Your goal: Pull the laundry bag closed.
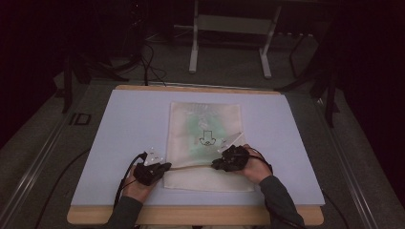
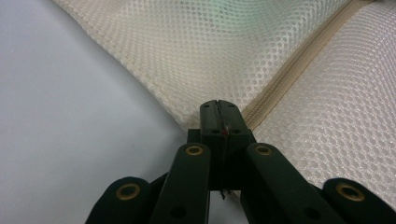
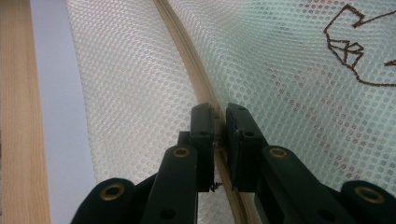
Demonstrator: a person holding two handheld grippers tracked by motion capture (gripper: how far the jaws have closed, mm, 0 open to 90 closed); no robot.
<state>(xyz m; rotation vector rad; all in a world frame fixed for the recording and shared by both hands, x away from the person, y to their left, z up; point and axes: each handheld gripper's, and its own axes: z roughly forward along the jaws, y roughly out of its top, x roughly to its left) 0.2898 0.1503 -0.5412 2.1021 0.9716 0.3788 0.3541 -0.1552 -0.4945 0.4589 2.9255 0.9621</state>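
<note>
A cream mesh bag [image 1: 205, 119] lies flat on the pale blue mat [image 1: 129, 119], with a black line drawing [image 1: 207, 138] on it and a green tint showing through the mesh. Its zipper [image 1: 191, 166] runs across near the front. My left gripper [image 1: 165, 167] is shut on the bag's left edge, right where the zipper [image 2: 299, 65] ends; its tips [image 2: 218, 105] pinch the mesh [image 2: 187, 46]. My right gripper [image 1: 216, 164] is shut on the zipper [image 3: 187, 51] farther right, with its tips [image 3: 219, 109] clamping the zipper tape. The drawing [image 3: 350, 46] lies just beyond them.
The mat rests on a wooden table whose front edge [image 1: 191, 215] runs under my forearms; that wood [image 3: 16, 116] is also in the right gripper view. A white frame's legs [image 1: 193, 52] and cables [image 1: 148, 62] stand on the dark floor behind the table.
</note>
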